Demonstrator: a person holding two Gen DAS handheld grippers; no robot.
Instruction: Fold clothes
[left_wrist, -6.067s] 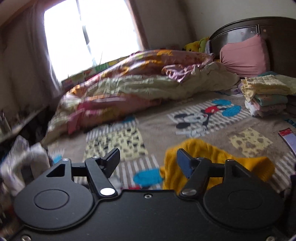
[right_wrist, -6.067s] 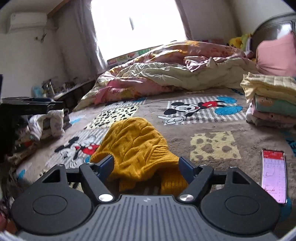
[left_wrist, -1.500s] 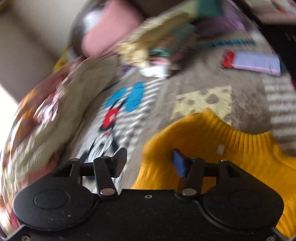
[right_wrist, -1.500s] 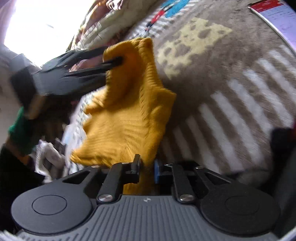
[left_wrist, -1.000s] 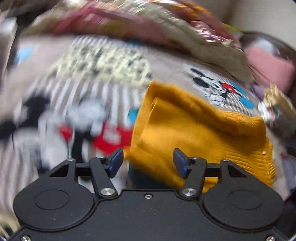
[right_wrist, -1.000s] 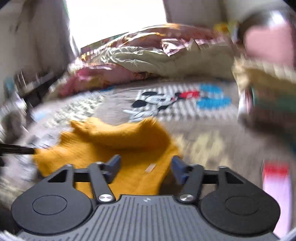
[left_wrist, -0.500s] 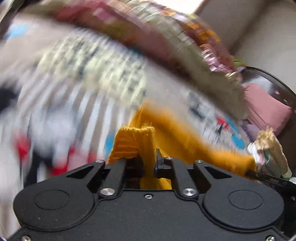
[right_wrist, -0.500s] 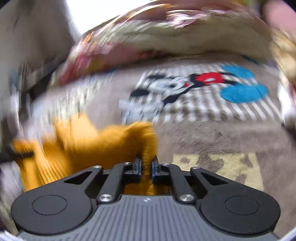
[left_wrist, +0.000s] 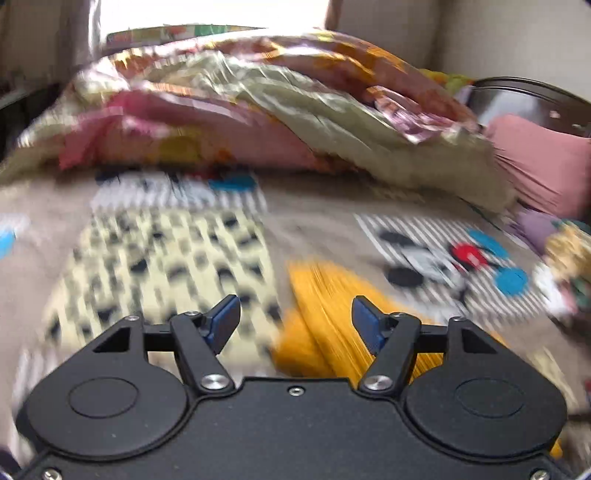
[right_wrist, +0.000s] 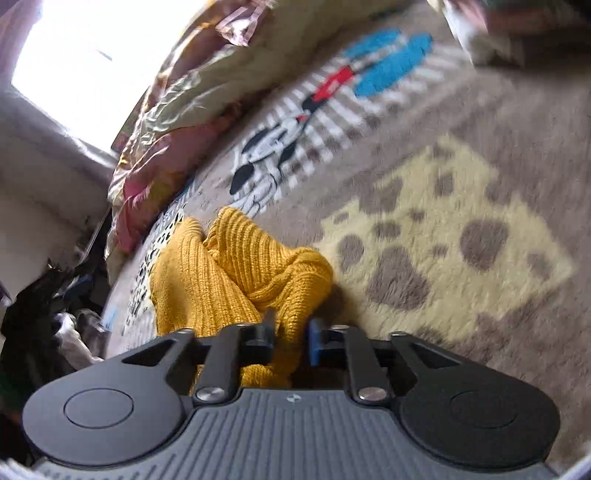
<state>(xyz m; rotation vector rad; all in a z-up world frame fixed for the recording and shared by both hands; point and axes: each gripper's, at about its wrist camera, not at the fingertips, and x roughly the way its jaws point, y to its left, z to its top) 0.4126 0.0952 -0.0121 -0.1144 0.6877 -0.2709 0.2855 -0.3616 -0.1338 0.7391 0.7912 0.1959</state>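
A yellow knit sweater (right_wrist: 236, 266) lies bunched on the cartoon-print bed blanket (right_wrist: 443, 229). My right gripper (right_wrist: 291, 332) is low over its near end. A thick fold of the knit fills the narrow gap between its jaws and touches both pads, and the jaws are opening. In the left wrist view the sweater (left_wrist: 325, 306) is a blurred yellow patch on the blanket below and beyond my left gripper (left_wrist: 295, 317). That gripper's jaws stand wide and are still opening, with nothing gripped.
A rumpled floral quilt (left_wrist: 258, 110) is heaped across the far side of the bed. A pink pillow (left_wrist: 543, 162) leans on the dark headboard (left_wrist: 517, 96). Folded clothes (left_wrist: 569, 258) are stacked at the right, blurred. Dark clutter (right_wrist: 55, 314) lies off the bed's left edge.
Half a second ago both grippers were shut on the sweater. The left has let go, opened wide and lifted away. The right has rolled, sunk to the blanket and its jaws have parted slightly.
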